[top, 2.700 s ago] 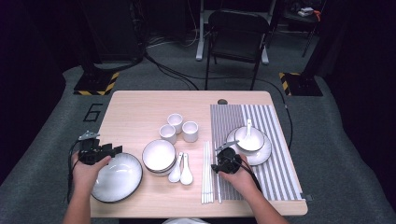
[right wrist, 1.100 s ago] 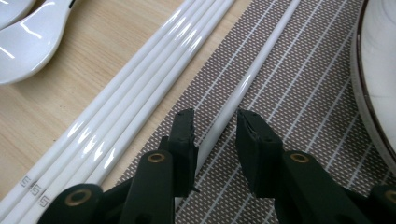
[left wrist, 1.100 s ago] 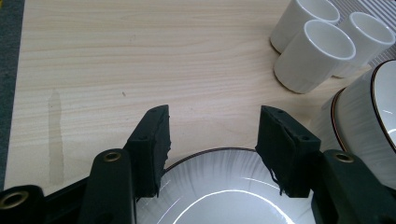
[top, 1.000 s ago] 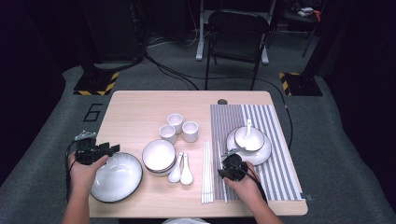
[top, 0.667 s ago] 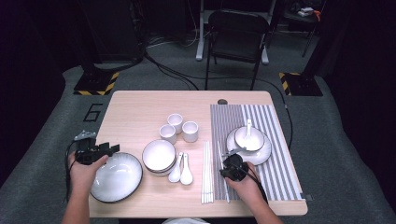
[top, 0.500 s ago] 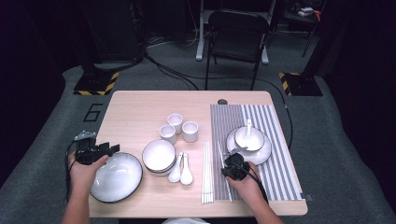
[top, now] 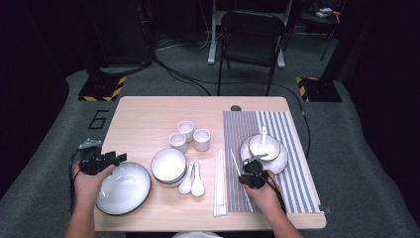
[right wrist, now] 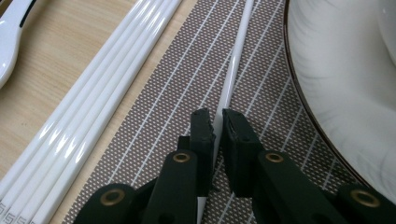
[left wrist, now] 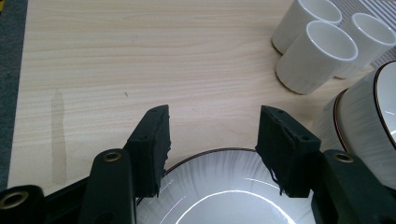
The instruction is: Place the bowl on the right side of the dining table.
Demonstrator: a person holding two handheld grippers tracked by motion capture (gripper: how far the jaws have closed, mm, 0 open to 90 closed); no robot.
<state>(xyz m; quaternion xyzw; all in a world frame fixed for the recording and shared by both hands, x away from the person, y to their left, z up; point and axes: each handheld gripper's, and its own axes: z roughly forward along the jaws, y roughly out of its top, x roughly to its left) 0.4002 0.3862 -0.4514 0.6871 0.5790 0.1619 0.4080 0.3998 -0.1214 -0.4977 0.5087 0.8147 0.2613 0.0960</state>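
My right gripper [top: 247, 167] [right wrist: 218, 119] rests low on the striped placemat [top: 277, 129], just left of the set plate. Its jaws have just been closing and now pinch a single white chopstick [right wrist: 236, 60] [top: 234, 158] that lies along the mat's stripes. My left gripper [top: 113, 158] [left wrist: 213, 112] stands open at the far rim of the large white plate [top: 124, 188] [left wrist: 224, 191]. That rim lies between and below its jaws, and I cannot tell whether it touches them.
Stacked bowls [top: 168, 166], two white spoons [top: 192, 181] and three cups [top: 190, 135] sit mid-table. A bundle of white chopsticks [top: 219, 183] [right wrist: 93, 112] lies beside the mat. On the mat, a plate [top: 277, 161] carries a small bowl and spoon. A chair [top: 252, 34] stands beyond the table.
The right hand has shifted slightly right and nearer over the mat since the earliest frame. The left hand has stayed at the big plate's rim.
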